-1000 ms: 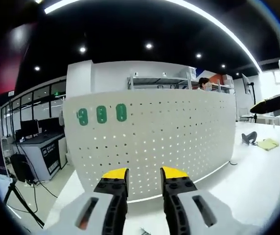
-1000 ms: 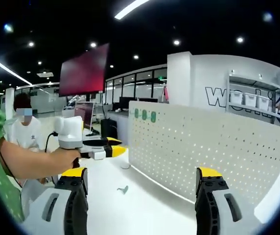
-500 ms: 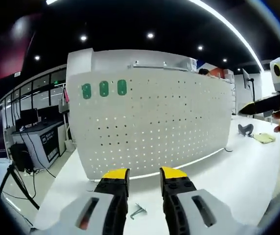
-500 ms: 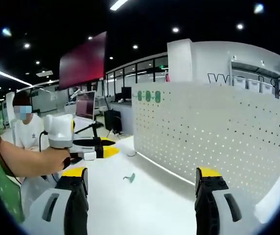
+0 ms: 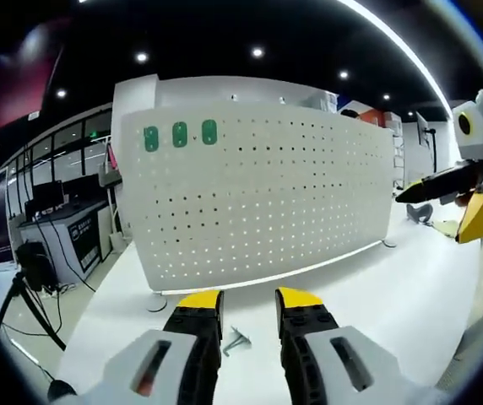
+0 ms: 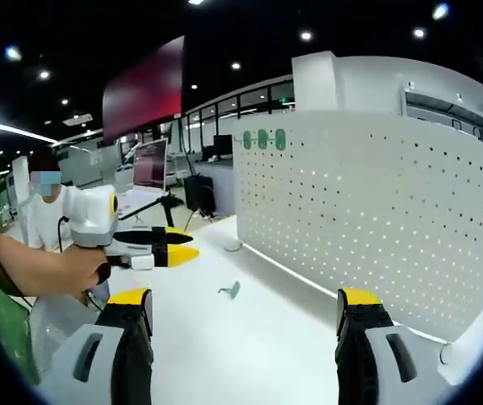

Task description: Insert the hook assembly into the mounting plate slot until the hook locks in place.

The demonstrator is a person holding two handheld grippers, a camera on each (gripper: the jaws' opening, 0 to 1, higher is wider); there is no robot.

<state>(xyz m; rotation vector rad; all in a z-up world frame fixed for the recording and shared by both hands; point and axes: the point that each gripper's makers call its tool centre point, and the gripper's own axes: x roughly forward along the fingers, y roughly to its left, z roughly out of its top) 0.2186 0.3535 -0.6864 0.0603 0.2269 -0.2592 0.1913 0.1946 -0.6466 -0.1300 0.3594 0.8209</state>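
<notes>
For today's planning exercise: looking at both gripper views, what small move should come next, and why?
Probably lower the left gripper onto the hook and close. The hook lies loose on the white table just ahead of its jaws, short of the pegboard, and neither gripper holds anything.

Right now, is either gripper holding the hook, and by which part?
Nothing is held. The left gripper and right gripper are both open and empty; the small hook lies loose on the white table.

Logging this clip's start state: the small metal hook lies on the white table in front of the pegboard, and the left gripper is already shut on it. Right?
Not quite. The hook does lie on the table before the pegboard, but the left gripper is not shut on it: its jaws stand apart and empty, as the left gripper view shows.
</notes>
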